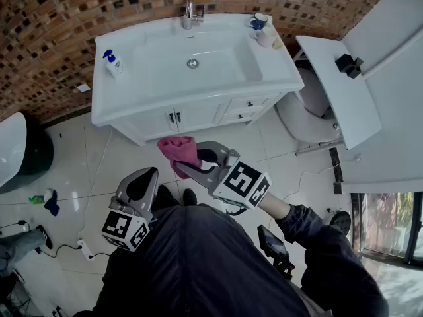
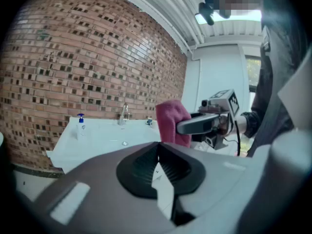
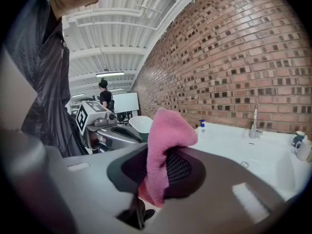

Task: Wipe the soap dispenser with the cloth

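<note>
A clear soap dispenser (image 1: 112, 63) with a blue pump stands on the left end of the white vanity top (image 1: 125, 98). It is far from both grippers. My right gripper (image 1: 188, 160) is held in front of the vanity cabinet, shut on a pink cloth (image 1: 178, 149) that bunches out past its tips. In the right gripper view the cloth (image 3: 163, 150) hangs between the pads, with the dispenser (image 3: 202, 128) small behind it. My left gripper (image 1: 147, 177) is lower and to the left, shut and empty. The left gripper view shows the dispenser (image 2: 80, 123) far off and the cloth (image 2: 171, 122).
The basin has a chrome faucet (image 1: 190, 12) at the back and cups (image 1: 261, 26) at its right corner. A toilet (image 1: 310, 111) stands right of the vanity, and a dark tub (image 1: 20, 152) sits on the floor at the left. Cables (image 1: 73, 243) lie on the tiled floor.
</note>
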A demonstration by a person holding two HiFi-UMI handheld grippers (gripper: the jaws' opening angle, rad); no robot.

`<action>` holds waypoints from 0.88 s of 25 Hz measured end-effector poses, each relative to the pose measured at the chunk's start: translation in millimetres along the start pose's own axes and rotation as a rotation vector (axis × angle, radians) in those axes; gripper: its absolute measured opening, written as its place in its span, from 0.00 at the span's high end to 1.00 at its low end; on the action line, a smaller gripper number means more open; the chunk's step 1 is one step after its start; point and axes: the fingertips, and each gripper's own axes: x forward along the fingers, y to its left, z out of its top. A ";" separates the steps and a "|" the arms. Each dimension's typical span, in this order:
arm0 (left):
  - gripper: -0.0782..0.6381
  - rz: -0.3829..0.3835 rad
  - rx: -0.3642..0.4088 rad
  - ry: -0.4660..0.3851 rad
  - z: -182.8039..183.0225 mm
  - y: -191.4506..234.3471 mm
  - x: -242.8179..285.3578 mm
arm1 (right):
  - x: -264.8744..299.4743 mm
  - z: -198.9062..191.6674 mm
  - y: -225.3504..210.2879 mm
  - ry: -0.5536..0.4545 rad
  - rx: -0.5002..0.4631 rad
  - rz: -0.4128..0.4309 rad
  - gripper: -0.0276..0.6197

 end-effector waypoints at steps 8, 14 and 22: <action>0.89 -0.015 0.002 -0.008 4.1 8.3 2.5 | 14.3 7.0 -0.6 -0.001 -0.016 0.001 0.85; 0.89 -0.012 -0.005 -0.014 5.4 12.3 3.4 | 19.0 6.6 -2.4 0.007 -0.019 0.003 0.85; 0.89 0.003 -0.012 -0.022 6.6 18.8 5.1 | 24.1 7.1 -3.5 0.008 -0.029 0.016 0.85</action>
